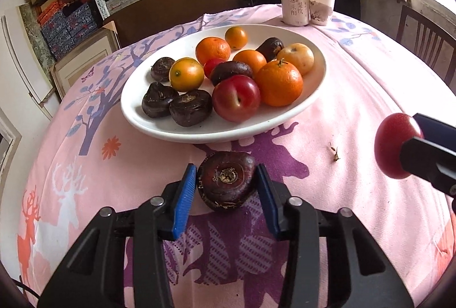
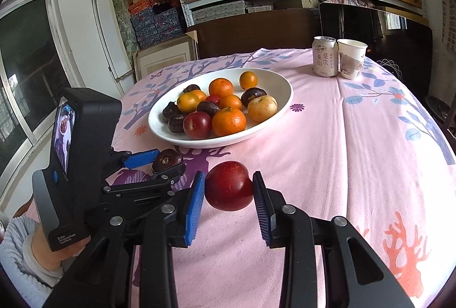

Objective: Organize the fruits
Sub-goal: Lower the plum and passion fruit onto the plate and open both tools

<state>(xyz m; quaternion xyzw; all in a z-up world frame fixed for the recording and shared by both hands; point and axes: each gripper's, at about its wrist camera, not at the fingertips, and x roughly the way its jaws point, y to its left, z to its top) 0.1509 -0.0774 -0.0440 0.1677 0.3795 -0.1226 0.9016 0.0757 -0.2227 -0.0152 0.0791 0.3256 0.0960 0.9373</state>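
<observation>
**Fruits: both grippers loaded, plate crowded — drop and roll risks**

Fruits are sitting mostly in the shallow white oval plate (image 2: 280, 100) at the table's centre: oranges, dark water chestnuts, red plums, one yellowish round fruit at its right side. Two are outside it, each in a gripper.

- Left gripper (image 1: 227, 179) is pinching a dark brown, flattened water chestnut (image 1: 226, 179) between its blue ribbed pads, fingers narrowed onto it, just near-side of the plate rim. Whether it is lifted or resting on the pink deer-print tablecloth (image 2: 356, 151) — cannot tell.
- Right gripper (image 2: 228, 191) is holding a round dark-red plum (image 2: 228, 185), fingers narrowed on its sides, near side of the plate and right of the left gripper.

Risks, as I'm judging them:
- The plum is smooth and round, and the pads are contacting only small patches. Any tilt or loosened squeeze is likely letting it slip out and roll across the cloth.
- The chestnut is lumpy, so the grip may be uneven and it could twist out.
- The plate is shallow and full at the near right; a fruit released onto the pile is risking a roll over the rim or knocking neighbours out. The left far area is looking freer.
- The grippers are working close together, so they could be colliding on approach.
- The white drink can (image 2: 324, 55) and white paper cup (image 2: 352, 58) at the far right are well apart; low risk.
</observation>
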